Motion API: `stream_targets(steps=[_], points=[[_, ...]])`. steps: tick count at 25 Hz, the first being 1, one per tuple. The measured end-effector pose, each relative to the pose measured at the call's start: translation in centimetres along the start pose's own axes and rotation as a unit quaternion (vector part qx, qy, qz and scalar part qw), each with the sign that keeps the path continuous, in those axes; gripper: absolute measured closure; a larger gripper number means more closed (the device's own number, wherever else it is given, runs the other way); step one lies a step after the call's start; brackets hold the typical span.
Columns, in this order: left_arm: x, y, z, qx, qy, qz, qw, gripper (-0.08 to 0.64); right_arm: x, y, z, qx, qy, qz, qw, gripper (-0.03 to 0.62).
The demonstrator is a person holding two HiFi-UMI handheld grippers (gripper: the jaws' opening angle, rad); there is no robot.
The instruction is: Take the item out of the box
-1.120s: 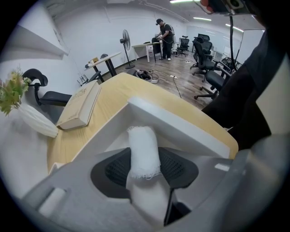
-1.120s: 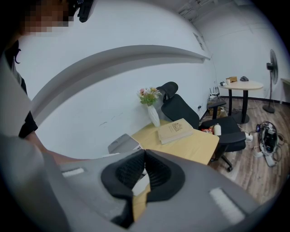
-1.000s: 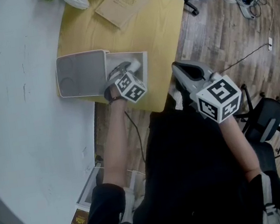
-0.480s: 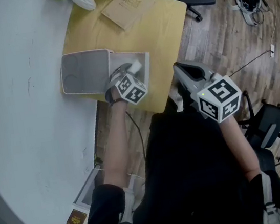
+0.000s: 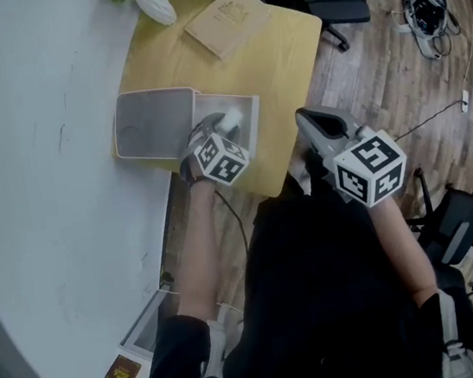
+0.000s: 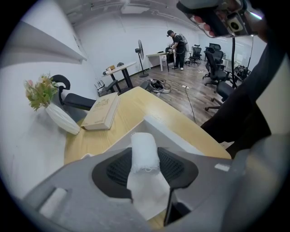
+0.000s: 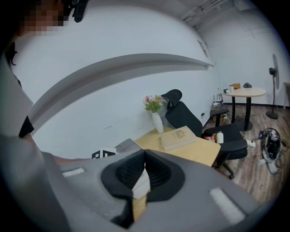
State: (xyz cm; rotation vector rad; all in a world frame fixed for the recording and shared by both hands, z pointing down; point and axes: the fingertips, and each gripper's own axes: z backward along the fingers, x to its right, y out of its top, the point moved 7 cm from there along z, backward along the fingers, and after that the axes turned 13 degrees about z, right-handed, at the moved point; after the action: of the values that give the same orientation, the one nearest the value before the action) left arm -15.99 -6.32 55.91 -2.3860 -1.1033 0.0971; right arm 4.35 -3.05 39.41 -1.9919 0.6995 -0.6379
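1. Left gripper [image 5: 224, 128]: jaws clamped on a white roll [image 6: 144, 152], pads pressing both its sides. A loose flap of the same cloth hangs below the roll.
2. White roll, location: within the outline of the open box [image 5: 248, 110]. It cannot be told whether it touches the box floor.
3. Left forearm: reaches in from 6 o'clock, jaws aimed toward 1 o'clock, marker cube uppermost.
4. Right gripper [image 7: 144, 156]: jaws pressed together, nothing between them.
5. Right arm: bent close to the body, gripper off the table edge at 4 o'clock from the box, tip aimed toward 11 o'clock.
6. Box lid [image 5: 154, 124]: lying flat, touching the box at its 9 o'clock side.
7. Yellow table [image 5: 281, 57]: carries a book [image 5: 228, 21] at 12 o'clock from the box and a white vase [image 5: 157, 8] at 11 o'clock.
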Motion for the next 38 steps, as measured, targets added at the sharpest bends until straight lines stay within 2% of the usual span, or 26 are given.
stream_targets(steps=[9, 15, 20, 23, 29, 31, 33, 38], points=[[-1.0, 2.1, 4.7, 0.074, 0.037, 0.05, 0.9953, 0.373, -0.1, 1.1, 0.4, 0.016, 0.002, 0.01, 1.0, 0.589], [-1.6, 3.4, 8.4, 0.14, 0.052, 0.101, 0.9837, 0.373, -0.3, 2.3, 0.5, 0.031, 0.006, 0.024, 0.999, 0.589], [-2.0, 4.7, 12.1, 0.209, 0.054, 0.149, 0.965, 0.373, -0.4, 3.2, 0.7, 0.039, 0.008, 0.035, 0.999, 0.589], [-2.1, 5.7, 14.4, 0.253, 0.058, 0.17, 0.9507, 0.373, -0.4, 3.8, 0.9, 0.044, 0.009, 0.041, 0.998, 0.589], [-1.9, 6.4, 17.8, 0.339, 0.047, 0.237, 0.9092, 0.373, -0.7, 4.7, 1.0, 0.056, 0.018, 0.048, 0.997, 0.589], [-1.6, 6.5, 18.8, 0.36, 0.046, 0.248, 0.8984, 0.373, -0.8, 4.9, 1.1, 0.059, 0.02, 0.049, 0.997, 0.589], [-1.3, 6.5, 19.3, 0.37, 0.054, 0.25, 0.8932, 0.385, -0.8, 5.1, 1.0, 0.061, 0.022, 0.049, 0.997, 0.589], [-1.3, 5.8, 20.0, 0.38, 0.06, 0.244, 0.8901, 0.402, -1.1, 5.3, 0.6, 0.062, 0.03, 0.05, 0.996, 0.589]])
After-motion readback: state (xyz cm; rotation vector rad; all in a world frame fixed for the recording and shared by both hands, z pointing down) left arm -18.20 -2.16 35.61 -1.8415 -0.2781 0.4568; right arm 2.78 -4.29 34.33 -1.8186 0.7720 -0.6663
